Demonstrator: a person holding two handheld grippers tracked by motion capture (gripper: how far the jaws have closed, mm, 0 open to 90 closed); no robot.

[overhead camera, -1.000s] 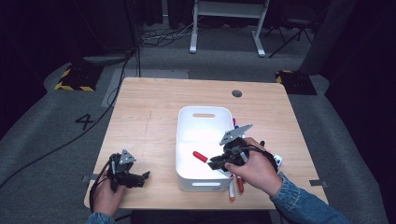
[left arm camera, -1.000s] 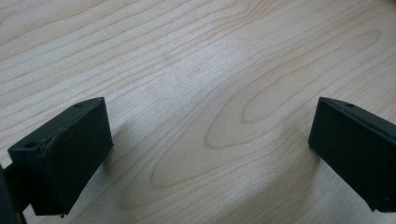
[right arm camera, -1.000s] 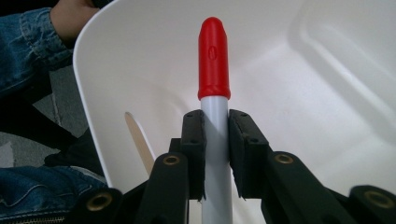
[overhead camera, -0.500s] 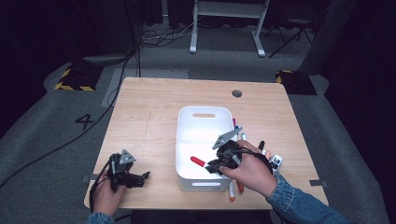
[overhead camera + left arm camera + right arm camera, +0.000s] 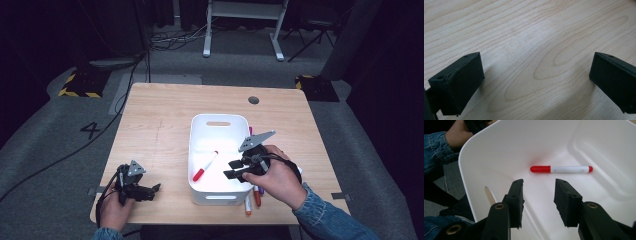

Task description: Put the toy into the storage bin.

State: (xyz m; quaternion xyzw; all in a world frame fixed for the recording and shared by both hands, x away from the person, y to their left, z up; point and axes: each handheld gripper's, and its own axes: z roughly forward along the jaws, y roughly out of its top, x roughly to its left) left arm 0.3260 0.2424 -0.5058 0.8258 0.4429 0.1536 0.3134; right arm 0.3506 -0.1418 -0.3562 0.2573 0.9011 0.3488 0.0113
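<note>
A red-capped white marker (image 5: 205, 166) (image 5: 564, 169) lies loose on the floor of the white bin (image 5: 218, 119) (image 5: 499, 150). My right gripper (image 5: 231, 170) (image 5: 537, 195) hangs over the bin's right side, pointing left at the marker. Its jaws have just been opening and nothing is between them. My left gripper (image 5: 154, 192) (image 5: 534, 77) rests near the table's front left corner, jaws wide open over bare wood.
Several markers (image 5: 252, 200) lie on the table just right of the bin's front corner, under my right hand. Another marker tip (image 5: 250, 131) pokes out by the bin's right rim. A round grommet hole (image 5: 253, 100) sits at the table's back.
The right gripper carried the red marker down into the bin and let it go. The marker now lies on the bin floor. The left gripper stayed still.
</note>
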